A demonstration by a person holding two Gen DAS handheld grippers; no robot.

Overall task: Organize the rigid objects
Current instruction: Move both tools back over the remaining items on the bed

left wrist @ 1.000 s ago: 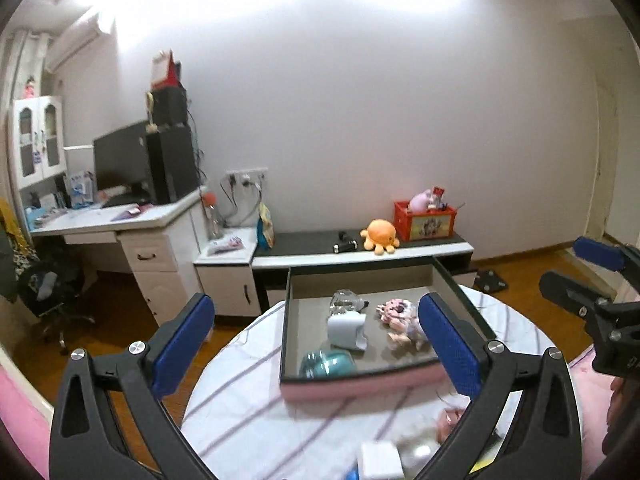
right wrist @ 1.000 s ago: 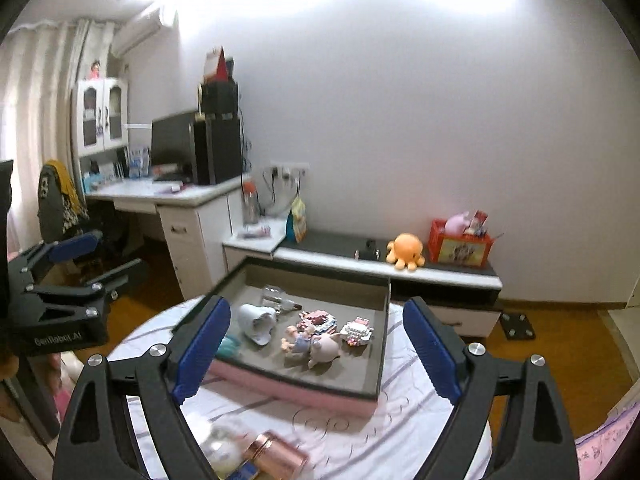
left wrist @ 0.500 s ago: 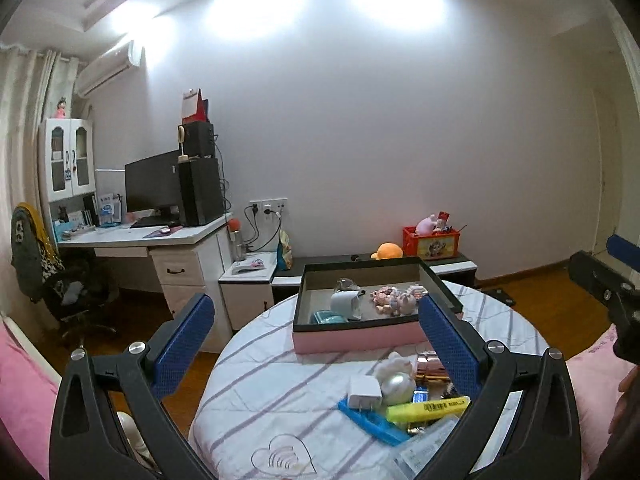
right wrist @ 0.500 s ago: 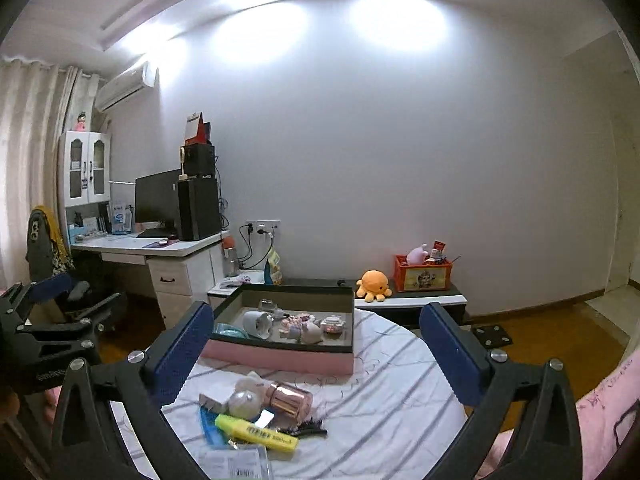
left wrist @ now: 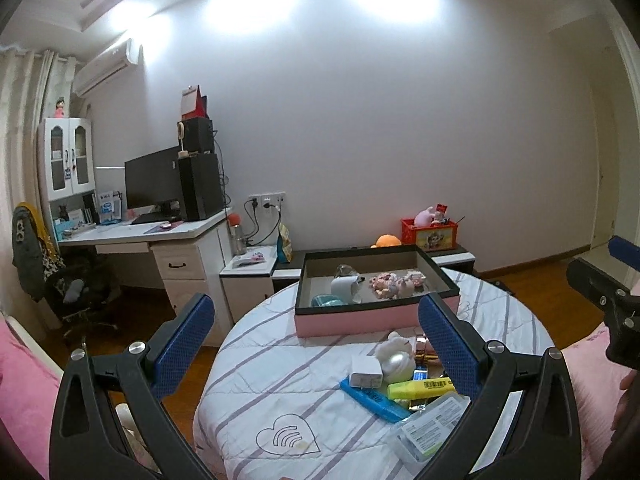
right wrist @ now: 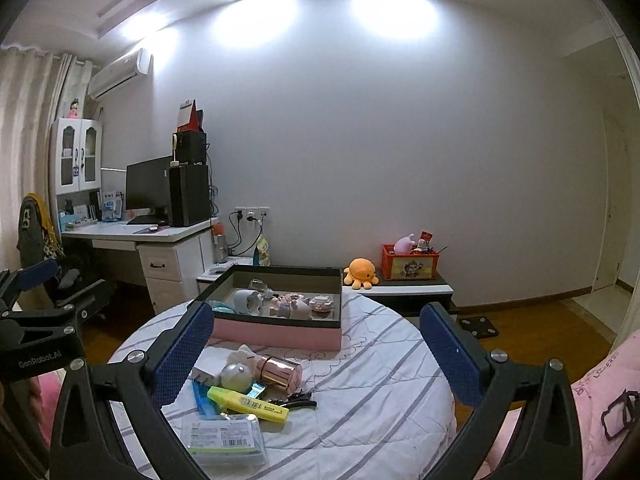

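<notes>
Right wrist only: black pliers (right wrist: 301, 402).

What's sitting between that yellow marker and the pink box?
In the right wrist view: a rose-gold cylinder and a white round toy lie between yellow highlighter and pink box.

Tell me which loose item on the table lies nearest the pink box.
The rose-gold cylinder, on its side just before the box; the highlighter and clear case lie farther.

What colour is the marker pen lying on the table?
The marker pen is bright yellow with a label on it. It shows best in the right wrist view.
</notes>
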